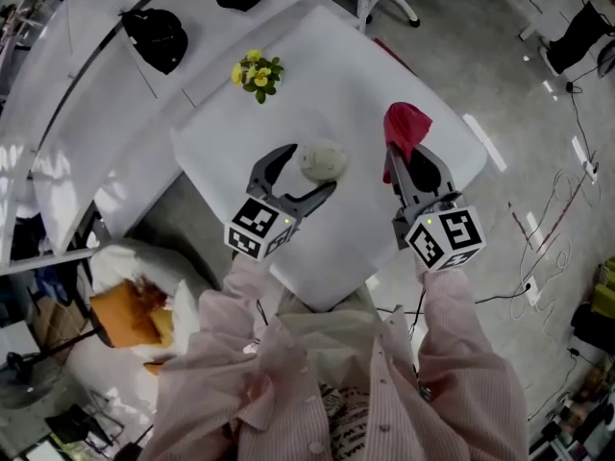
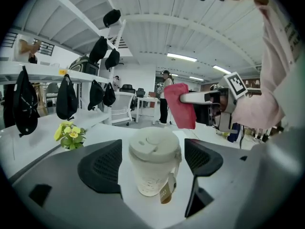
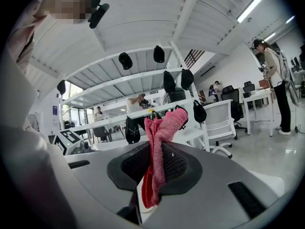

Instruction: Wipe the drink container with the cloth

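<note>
1. Drink container (image 2: 155, 162): pale cup w/ lid on, upright on the white table (image 1: 327, 84), near the middle of the top.
2. Contents: wall is frosted and the lid is shut, so can't tell what's inside, if anything. Small brown tag (image 2: 165, 194) hangs at its lower front; print too small to read.
3. Left gripper (image 1: 307, 171): jaws spread wide, one each side of the cup. The left gripper view shows a gap btwn each pad and the cup wall, so no grip on it.
4. Right gripper (image 3: 155, 163): jaws clamped on the red cloth (image 3: 161, 147). Cloth bunches up above the pads and hangs below them. It's held off the table, to the right of the cup and apart from it.
5. Yellow flowers (image 1: 257, 73) sit on the table's far side, well apart from the cup.
6. Hard to see: from the head view only the cup's lid shows, its body hidden beneath. Cloth's lower end is cut off behind the right jaws. Black caps (image 1: 154, 38) on the shelf beyond the table are dark, w/ no detail.
</note>
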